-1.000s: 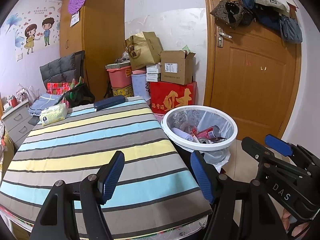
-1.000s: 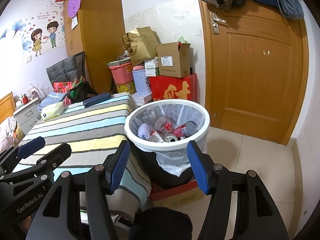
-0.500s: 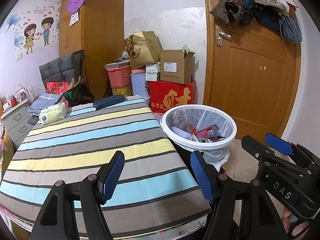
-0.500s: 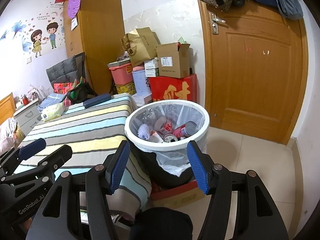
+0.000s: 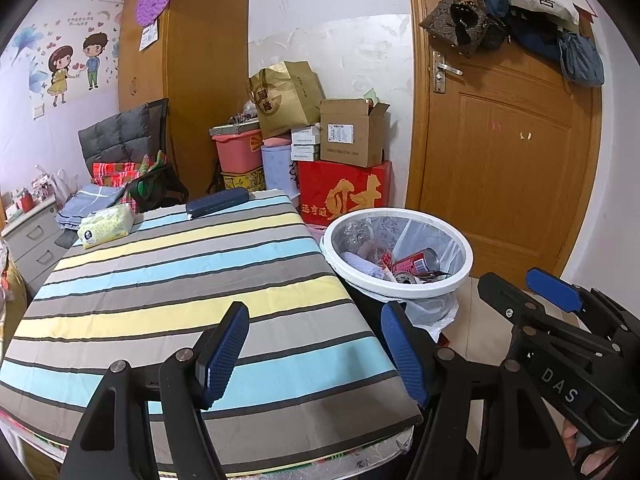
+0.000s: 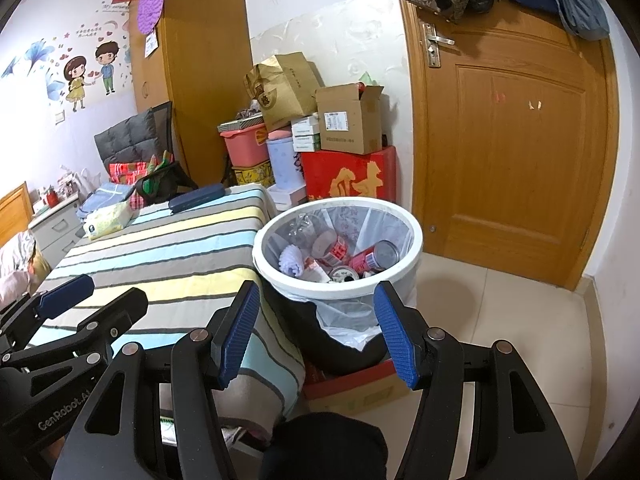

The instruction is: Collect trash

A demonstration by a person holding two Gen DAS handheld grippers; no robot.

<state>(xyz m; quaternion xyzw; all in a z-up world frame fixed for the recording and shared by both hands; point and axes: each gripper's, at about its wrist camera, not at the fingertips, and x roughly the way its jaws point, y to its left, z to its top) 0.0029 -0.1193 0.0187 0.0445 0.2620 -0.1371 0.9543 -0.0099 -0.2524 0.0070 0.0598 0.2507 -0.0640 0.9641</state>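
White-rimmed trash bin (image 6: pixel 416 240), clear liner, sits on the floor just beside the striped desk (image 5: pixel 168 280); red can (image 6: pixel 374 258) and wrappers inside (mixed litter). My left gripper (image 5: pixel 316 350) hangs over the desk, jaws spread, empty. My right gripper (image 6: pixel 316 334), likewise spread and empty, faces the bin.

As far as the fisheye views show, nothing has changed: no object or hand has shifted.

Both black plastic tongs, left (image 5: pixel 314 350) and right (image 6: pixel 316 330), carry ribbed blue pads, silver rivets, and white lettering: "DAS", "GenRobot.AI".
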